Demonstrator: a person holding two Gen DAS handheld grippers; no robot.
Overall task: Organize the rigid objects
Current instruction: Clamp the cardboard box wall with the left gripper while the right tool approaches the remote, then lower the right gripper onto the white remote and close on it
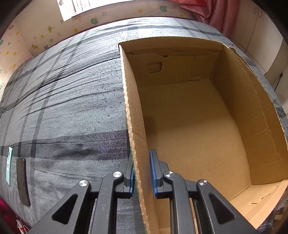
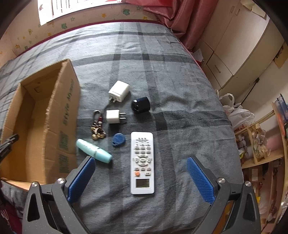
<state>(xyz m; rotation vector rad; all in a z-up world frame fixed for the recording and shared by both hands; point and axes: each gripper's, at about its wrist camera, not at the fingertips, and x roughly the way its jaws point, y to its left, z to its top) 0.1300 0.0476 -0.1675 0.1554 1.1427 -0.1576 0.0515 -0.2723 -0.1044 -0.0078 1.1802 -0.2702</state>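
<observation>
Remote [image 2: 142, 162] lengthwise, display end nearest.

My left gripper [image 2: 7, 144] shows only as a dark sliver at the right-wrist picture's edge. The green print on the cardboard box [image 2: 59, 111] is too blurred to read.

Plaid-covered bed [image 2: 162, 75], pink curtain [image 2: 180, 16], white cupboards [image 2: 234, 54]
</observation>
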